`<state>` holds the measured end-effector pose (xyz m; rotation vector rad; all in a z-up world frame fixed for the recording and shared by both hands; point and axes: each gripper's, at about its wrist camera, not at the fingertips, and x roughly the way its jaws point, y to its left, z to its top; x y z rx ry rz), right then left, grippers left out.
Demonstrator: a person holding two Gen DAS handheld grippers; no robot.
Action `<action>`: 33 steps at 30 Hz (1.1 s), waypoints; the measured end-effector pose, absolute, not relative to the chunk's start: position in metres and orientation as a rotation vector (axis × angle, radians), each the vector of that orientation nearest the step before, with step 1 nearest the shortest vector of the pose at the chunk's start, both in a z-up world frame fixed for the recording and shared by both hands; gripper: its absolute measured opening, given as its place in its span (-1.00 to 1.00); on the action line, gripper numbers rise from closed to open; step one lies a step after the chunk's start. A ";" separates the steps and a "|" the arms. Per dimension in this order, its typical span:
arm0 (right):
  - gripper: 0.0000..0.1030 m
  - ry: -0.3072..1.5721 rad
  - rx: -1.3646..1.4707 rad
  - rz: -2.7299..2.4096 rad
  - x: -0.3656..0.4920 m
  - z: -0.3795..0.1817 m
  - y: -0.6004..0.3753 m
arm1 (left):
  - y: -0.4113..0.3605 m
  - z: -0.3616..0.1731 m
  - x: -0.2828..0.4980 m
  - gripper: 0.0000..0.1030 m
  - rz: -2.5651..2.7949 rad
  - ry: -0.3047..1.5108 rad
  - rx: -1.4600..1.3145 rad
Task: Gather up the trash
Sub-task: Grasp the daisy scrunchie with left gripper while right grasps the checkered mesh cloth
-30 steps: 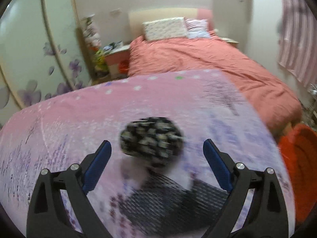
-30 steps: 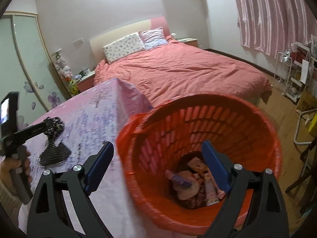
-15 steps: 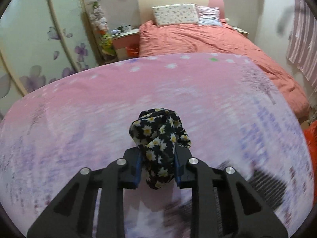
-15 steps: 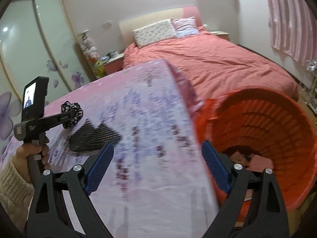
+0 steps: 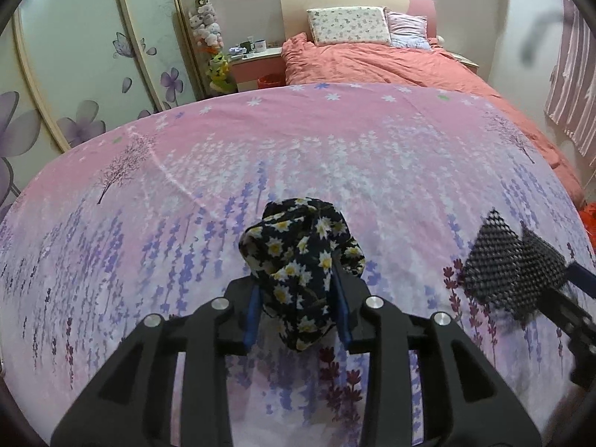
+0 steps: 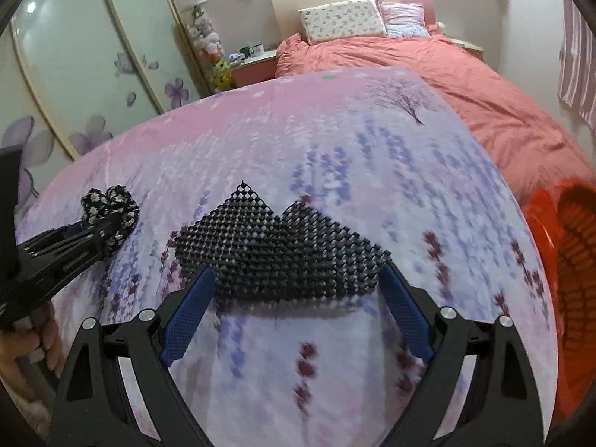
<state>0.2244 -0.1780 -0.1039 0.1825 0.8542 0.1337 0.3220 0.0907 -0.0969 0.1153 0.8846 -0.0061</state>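
Left gripper (image 5: 298,309) clamps the daisy-print cloth (image 5: 301,257); wide-open, empty right gripper (image 6: 294,313) should straddle the black mesh mat (image 6: 275,257), pinching low.

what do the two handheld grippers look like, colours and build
Both the left gripper and right gripper share one build: matte black plastic frames with triangular cutouts, silver round bolts at the joints, and blue textured pads on the inner faces of the fingers. No cables or markings show.

The orange basket (image 6: 570,260) is cut off by the right frame edge, its contents hidden, the black mesh mat (image 5: 510,268) is motion-blurred, and the nightstand items (image 5: 253,46) are too small to identify.
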 end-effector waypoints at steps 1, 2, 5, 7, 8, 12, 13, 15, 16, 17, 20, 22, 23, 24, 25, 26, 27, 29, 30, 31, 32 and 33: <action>0.65 0.856 0.171 0.138 0.228 -0.103 -0.173 | 0.092 -0.097 0.322 -0.32 -0.008 0.885 0.111; 0.61 0.859 0.155 0.134 0.230 -0.103 -0.169 | 0.094 -0.098 0.324 -0.29 -0.010 0.884 0.107; 0.21 0.862 0.104 0.115 0.236 -0.102 -0.159 | 0.096 -0.102 0.325 -0.22 -0.009 0.884 0.096; -0.15 0.861 0.086 0.104 0.237 -0.101 -0.156 | 0.096 -0.102 0.325 -0.22 -0.012 0.882 0.085; -0.22 0.859 0.084 0.116 0.237 -0.101 -0.155 | 0.096 -0.102 0.325 -0.22 -0.013 0.884 0.084; -0.69 0.847 0.082 0.134 0.231 -0.101 -0.156 | 0.098 -0.103 0.325 -0.16 -0.011 0.886 0.075; -0.71 0.840 0.070 0.107 0.229 -0.101 -0.157 | 0.099 -0.104 0.325 -0.15 -0.009 0.888 0.070; -0.72 0.816 0.071 0.057 0.226 -0.098 -0.167 | 0.101 -0.104 0.325 -0.10 -0.010 0.893 0.054; -0.72 0.804 0.082 0.018 0.224 -0.096 -0.176 | 0.102 -0.104 0.325 -0.08 -0.011 0.894 0.048; -0.72 0.796 0.091 -0.014 0.222 -0.094 -0.185 | 0.103 -0.105 0.326 -0.06 -0.011 0.897 0.042; -0.72 0.804 0.121 -0.064 0.221 -0.094 -0.208 | 0.104 -0.105 0.326 -0.04 -0.008 0.899 0.039; -0.64 0.833 0.153 -0.056 0.221 -0.099 -0.215 | 0.103 -0.105 0.326 -0.04 -0.005 0.898 0.044; -0.62 0.841 0.169 -0.049 0.222 -0.101 -0.216 | 0.103 -0.105 0.325 -0.03 -0.003 0.897 0.047; -0.55 0.845 0.187 -0.041 0.222 -0.102 -0.215 | 0.102 -0.105 0.325 -0.03 -0.002 0.897 0.048; -0.38 0.847 0.199 -0.031 0.221 -0.104 -0.215 | 0.102 -0.104 0.326 -0.02 0.000 0.898 0.049; -0.26 0.847 0.207 -0.023 0.221 -0.104 -0.214 | 0.102 -0.105 0.326 -0.01 0.001 0.898 0.049; -0.03 0.844 0.214 -0.014 0.220 -0.104 -0.213 | 0.101 -0.105 0.327 0.00 0.003 0.899 0.049; 0.19 0.838 0.216 -0.001 0.221 -0.103 -0.208 | 0.101 -0.105 0.327 0.01 0.005 0.899 0.048; 0.26 0.839 0.215 0.001 0.222 -0.102 -0.206 | 0.100 -0.105 0.327 0.02 0.006 0.900 0.048; 0.31 0.839 0.217 0.005 0.223 -0.100 -0.208 | 0.100 -0.105 0.327 0.02 0.007 0.900 0.047; 0.35 0.838 0.220 0.005 0.225 -0.100 -0.206 | 0.101 -0.105 0.327 0.03 0.007 0.900 0.047; 0.44 0.841 0.220 0.002 0.226 -0.100 -0.204 | 0.101 -0.105 0.327 0.03 0.006 0.900 0.047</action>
